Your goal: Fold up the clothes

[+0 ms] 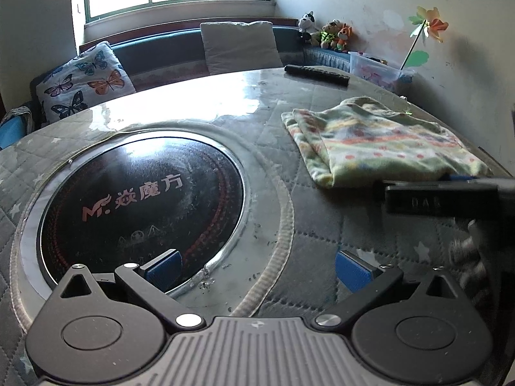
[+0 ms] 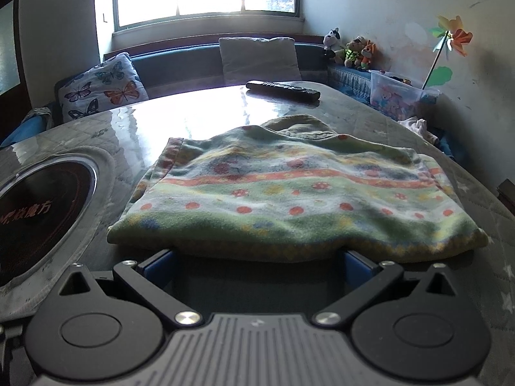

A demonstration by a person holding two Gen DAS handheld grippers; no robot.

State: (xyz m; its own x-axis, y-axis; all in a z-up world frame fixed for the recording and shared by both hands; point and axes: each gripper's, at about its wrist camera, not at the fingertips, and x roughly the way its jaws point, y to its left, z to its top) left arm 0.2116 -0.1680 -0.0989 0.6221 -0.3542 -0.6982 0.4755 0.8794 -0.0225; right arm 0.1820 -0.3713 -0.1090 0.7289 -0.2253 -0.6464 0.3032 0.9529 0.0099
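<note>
A folded fleece garment (image 2: 289,189), green and white with orange dots and stripes, lies flat on the round table; it also shows at the right of the left wrist view as the garment (image 1: 379,141). My right gripper (image 2: 257,265) is open at the garment's near edge, blue pads partly under the hem, nothing clamped. My left gripper (image 1: 259,270) is open and empty over the table beside the black hob (image 1: 141,206), left of the garment. The right gripper's body (image 1: 441,199) reaches in from the right edge of the left wrist view.
A built-in black induction hob (image 2: 35,212) sits left of the garment. A black remote (image 2: 283,90) lies at the table's far side. Behind are a bench with a butterfly cushion (image 1: 83,80), soft toys (image 2: 351,50), a clear bin (image 2: 399,96) and a pinwheel (image 2: 450,37).
</note>
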